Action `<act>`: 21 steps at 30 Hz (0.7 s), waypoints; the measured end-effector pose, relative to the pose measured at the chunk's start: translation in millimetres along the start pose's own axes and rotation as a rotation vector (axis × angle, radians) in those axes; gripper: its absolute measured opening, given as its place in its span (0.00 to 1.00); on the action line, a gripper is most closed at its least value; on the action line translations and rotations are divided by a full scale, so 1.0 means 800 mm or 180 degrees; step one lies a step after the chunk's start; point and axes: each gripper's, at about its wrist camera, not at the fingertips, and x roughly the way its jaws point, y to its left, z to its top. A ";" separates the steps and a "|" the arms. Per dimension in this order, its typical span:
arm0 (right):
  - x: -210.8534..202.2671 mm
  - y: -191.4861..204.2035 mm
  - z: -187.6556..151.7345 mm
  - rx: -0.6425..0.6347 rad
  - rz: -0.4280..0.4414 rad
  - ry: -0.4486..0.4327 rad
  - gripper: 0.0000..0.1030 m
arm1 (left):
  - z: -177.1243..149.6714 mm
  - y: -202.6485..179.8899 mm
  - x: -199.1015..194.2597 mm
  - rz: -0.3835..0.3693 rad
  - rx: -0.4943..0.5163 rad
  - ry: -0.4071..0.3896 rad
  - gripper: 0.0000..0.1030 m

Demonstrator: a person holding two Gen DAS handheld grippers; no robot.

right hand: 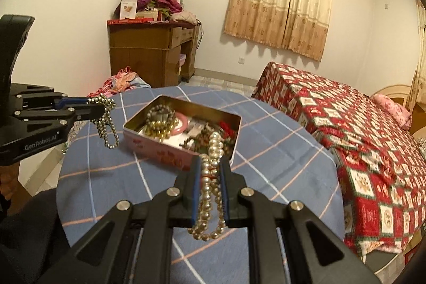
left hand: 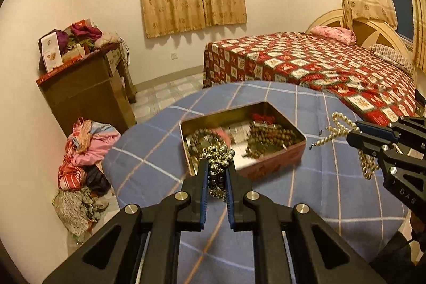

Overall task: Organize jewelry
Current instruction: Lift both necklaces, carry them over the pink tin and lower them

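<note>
Round table under a blue plaid cloth (left hand: 332,190). Open rectangular tin (left hand: 274,161), pink outside and gold inside, sits near the table's far edge, well apart from both near edges.

Left gripper (left hand: 217,167): clenched on a strand of dark metallic beads (left hand: 218,177). The strand bunches above the fingertips and hangs down between the blue pads, clear of the cloth. From the right wrist view the same gripper (right hand: 102,108) hangs over the table's left edge, just left of the tin, with its bead loop (right hand: 107,129) dangling.

Right gripper (right hand: 210,164): clenched on a pearl necklace (right hand: 210,193). Pearls rise above the fingertips in front of the tin's near corner; a long loop droops back between the fingers. From the left wrist view this gripper (left hand: 352,133) is over the table's right side, beside the tin, pearls (left hand: 338,128) looped at the tip and a gold-toned length hanging below it.

Inside the tin: a pink bangle (right hand: 183,124), a pile of gold beads (right hand: 159,124), brownish beads (left hand: 269,137), something red (left hand: 262,117) at the far end.

Both strands are held in the air, outside the tin.

Behind the table: a bed with a red patterned cover (right hand: 359,124) and a wooden desk (right hand: 151,55).
</note>
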 end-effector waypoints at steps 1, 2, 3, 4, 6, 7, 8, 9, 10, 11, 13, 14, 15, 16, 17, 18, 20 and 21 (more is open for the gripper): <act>0.003 -0.002 0.004 -0.0002 -0.0005 -0.0009 0.15 | 0.006 0.001 0.002 0.0014 -0.0001 -0.0022 0.11; 0.004 -0.003 0.008 -0.0001 -0.0009 -0.0019 0.15 | 0.011 0.003 0.003 0.0025 -0.0004 -0.0043 0.11; 0.006 -0.005 0.011 0.0004 -0.0007 -0.0025 0.15 | 0.015 0.004 0.005 0.0036 -0.0009 -0.0058 0.11; 0.008 -0.006 0.015 0.0009 -0.0005 -0.0033 0.15 | 0.021 0.005 0.007 0.0045 -0.0014 -0.0074 0.11; 0.010 -0.008 0.022 0.0005 -0.0013 -0.0052 0.15 | 0.029 0.008 0.011 0.0071 -0.0016 -0.0103 0.11; 0.012 -0.009 0.027 0.0001 -0.0017 -0.0060 0.15 | 0.033 0.010 0.014 0.0076 -0.0020 -0.0106 0.11; 0.015 -0.010 0.031 0.0000 -0.0020 -0.0068 0.15 | 0.037 0.011 0.017 0.0076 -0.0021 -0.0109 0.11; 0.017 -0.010 0.035 -0.0002 -0.0026 -0.0075 0.15 | 0.041 0.011 0.020 0.0091 -0.0012 -0.0118 0.11; 0.019 -0.011 0.039 -0.0003 -0.0034 -0.0084 0.15 | 0.044 0.012 0.023 0.0106 -0.0008 -0.0121 0.11; 0.021 -0.013 0.043 -0.0002 -0.0037 -0.0092 0.15 | 0.046 0.014 0.025 0.0115 -0.0008 -0.0119 0.11; 0.024 -0.014 0.047 0.0000 -0.0042 -0.0107 0.15 | 0.049 0.015 0.031 0.0137 0.0004 -0.0111 0.11; 0.026 -0.014 0.050 -0.0003 -0.0047 -0.0110 0.15 | 0.052 0.016 0.035 0.0155 0.0010 -0.0104 0.11; 0.029 -0.014 0.053 -0.0007 -0.0052 -0.0112 0.15 | 0.053 0.017 0.038 0.0165 0.0013 -0.0101 0.11; 0.031 -0.014 0.055 -0.0012 -0.0054 -0.0113 0.15 | 0.055 0.017 0.042 0.0172 0.0014 -0.0096 0.11; 0.033 -0.014 0.057 -0.0021 -0.0058 -0.0110 0.15 | 0.056 0.018 0.046 0.0179 0.0008 -0.0089 0.11; 0.037 -0.014 0.060 -0.0027 -0.0062 -0.0104 0.15 | 0.059 0.019 0.051 0.0184 -0.0004 -0.0084 0.11; 0.046 -0.015 0.065 -0.0013 -0.0059 -0.0081 0.15 | 0.060 0.018 0.056 0.0199 -0.0012 -0.0077 0.11; 0.051 -0.017 0.067 0.0008 -0.0059 -0.0069 0.15 | 0.062 0.018 0.061 0.0199 -0.0018 -0.0067 0.11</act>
